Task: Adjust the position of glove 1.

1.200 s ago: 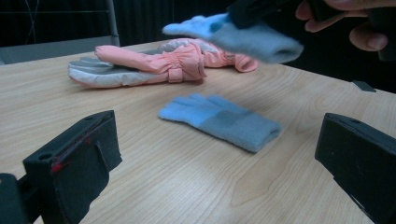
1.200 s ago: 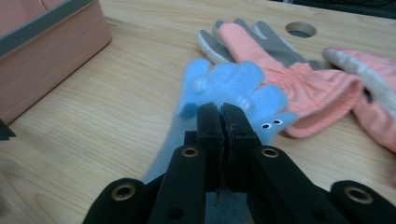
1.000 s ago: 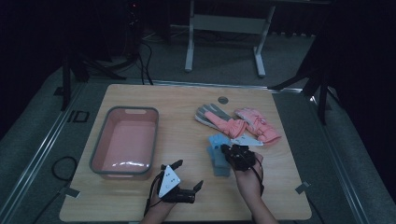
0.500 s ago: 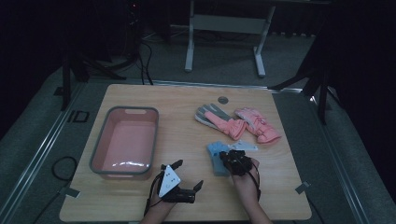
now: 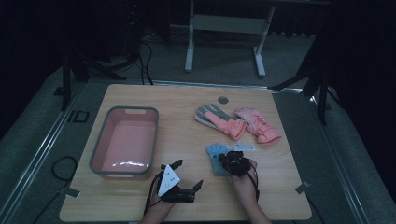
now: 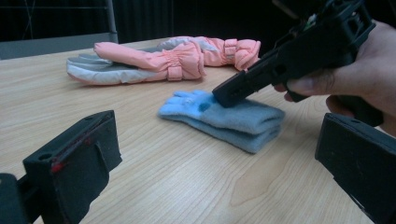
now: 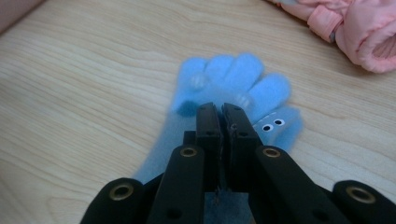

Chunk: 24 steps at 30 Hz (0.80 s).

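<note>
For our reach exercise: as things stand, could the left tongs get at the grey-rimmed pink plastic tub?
Probably yes. The left tongs rest open near the table's front edge, just right of the grey-rimmed pink plastic tub, with bare wood between. The right tongs are busy on the light blue fleece gloves, well clear.

- Under the closed jaws of the right gripper (image 7: 220, 109), the palm of the blue glove (image 7: 233, 84) is covered; whether any cloth is pinched between them cannot be told.
- Beyond those jaws, the pink glove (image 7: 359, 32) is cut off by the picture's top and right edges.
- The blue glove's fingertips are blurred.
- Far past the jaws in the high view, the small round thing (image 5: 222, 99) is too small to identify.
</note>
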### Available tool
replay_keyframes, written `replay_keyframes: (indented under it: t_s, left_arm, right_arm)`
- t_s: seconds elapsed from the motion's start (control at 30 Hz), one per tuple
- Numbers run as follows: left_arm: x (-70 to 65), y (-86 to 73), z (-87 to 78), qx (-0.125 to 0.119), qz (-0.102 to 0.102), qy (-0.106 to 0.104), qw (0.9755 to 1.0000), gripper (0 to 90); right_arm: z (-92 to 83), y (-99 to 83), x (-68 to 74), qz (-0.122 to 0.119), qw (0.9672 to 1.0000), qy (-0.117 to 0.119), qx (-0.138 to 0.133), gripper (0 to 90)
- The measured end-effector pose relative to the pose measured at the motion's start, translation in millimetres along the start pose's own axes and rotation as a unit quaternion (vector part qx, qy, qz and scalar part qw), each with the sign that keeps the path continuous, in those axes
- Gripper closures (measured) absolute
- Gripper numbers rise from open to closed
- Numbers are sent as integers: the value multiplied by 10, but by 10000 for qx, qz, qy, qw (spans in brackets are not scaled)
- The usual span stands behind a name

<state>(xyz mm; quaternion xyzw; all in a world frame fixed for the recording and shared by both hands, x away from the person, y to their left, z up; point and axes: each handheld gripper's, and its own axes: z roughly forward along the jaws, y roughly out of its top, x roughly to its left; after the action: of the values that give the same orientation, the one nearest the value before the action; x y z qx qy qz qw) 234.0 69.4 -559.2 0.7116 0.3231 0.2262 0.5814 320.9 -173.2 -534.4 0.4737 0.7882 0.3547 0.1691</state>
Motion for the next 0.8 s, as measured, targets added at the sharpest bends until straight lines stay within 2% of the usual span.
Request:
replay_keyframes:
  t_s: [0.17, 0.2, 0.27, 0.37, 0.4, 0.43, 0.47, 0.53, 0.6, 0.63, 0.67, 0.7, 0.73, 0.77, 0.8]
  left_arm:
    - [-7, 7, 15, 84, -69, 117, 9999, 0]
    - [-6, 9, 18, 110, -76, 109, 9999, 0]
    - [4, 15, 29, 206, -89, -62, 9997, 0]
    - [-1, 21, 44, 289, 3, -208, 9994, 0]
    - [-11, 26, 42, 304, 178, -242, 9991, 1]
    - [-20, 33, 42, 333, 199, -264, 9989, 1]
    - [-28, 50, 48, 457, 250, -278, 9983, 1]
    - [-35, 69, 64, 520, 239, -277, 9980, 1]
    - [-40, 104, 87, 630, 184, -280, 9974, 1]
    - [-44, 129, 111, 784, 181, -336, 9962, 1]
    - [-51, 140, 124, 872, 228, -359, 9953, 10]
    - [-78, 148, 136, 943, 400, -238, 9945, 53]
    - [-91, 147, 144, 942, 514, -302, 9938, 96]
    - [-96, 146, 159, 973, 594, -463, 9924, 103]
    - [-103, 148, 176, 1013, 631, -513, 9915, 99]
  right_arm:
    - [42, -54, -21, 8, 10000, 19, -2, 843]
    - [34, -47, -24, -10, 10000, 44, -7, 836]
    - [-4, -24, -34, -36, 10000, 84, -33, 802]
    - [-92, 23, -60, -130, 9996, 188, -140, 695]
    - [-119, 35, -73, -145, 9995, 213, -164, 651]
    - [-160, 54, -101, -201, 9992, 256, -210, 569]
    - [-180, 66, -122, -238, 9988, 353, -234, 511]
    - [-249, 80, -199, -314, 9977, 476, -376, 416]
    - [-302, 78, -291, -329, 9953, 756, -506, 270]
    - [-314, 76, -325, -323, 9947, 820, -531, 239]
    - [-334, 65, -388, -280, 9925, 1020, -611, 211]
    - [-339, 56, -422, -258, 9909, 1132, -681, 177]
    - [-340, 41, -479, -295, 9893, 1251, -691, 155]
    - [-341, 31, -522, -304, 9881, 1350, -678, 165]
    - [-344, 20, -564, -294, 9863, 1441, -752, 182]
